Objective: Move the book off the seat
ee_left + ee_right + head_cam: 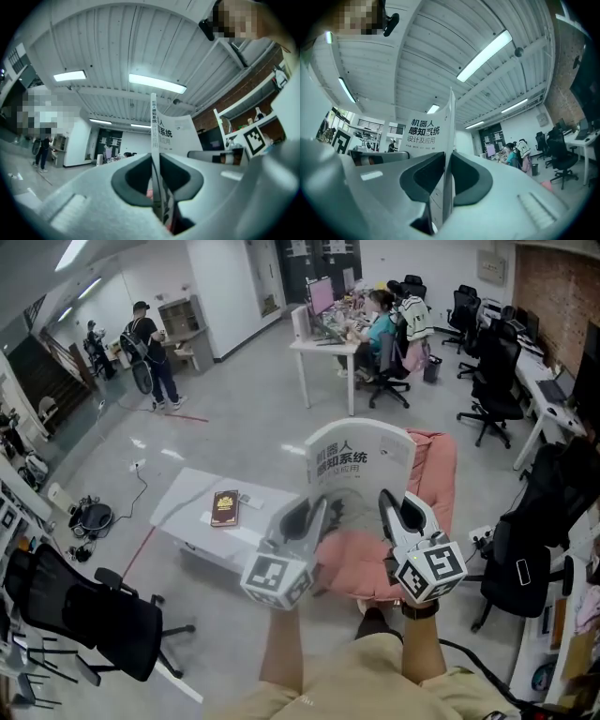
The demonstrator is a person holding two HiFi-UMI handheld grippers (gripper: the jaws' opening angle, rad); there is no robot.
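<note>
A thin white book [359,463] with dark printed characters on its cover stands lifted in the air above the pink seat [352,562] of a chair. My left gripper [314,517] is shut on the book's left lower edge, and my right gripper [387,510] is shut on its right lower edge. In the left gripper view the book [161,136] runs edge-on between the dark pads. The right gripper view shows the book [431,133] clamped the same way, cover facing left. The book is tilted upward, away from me.
A low white table [202,521] stands left of the chair with a dark red book [224,507] on it. A black office chair [89,610] sits at lower left, another black chair [525,559] at right. People stand and sit at desks farther back.
</note>
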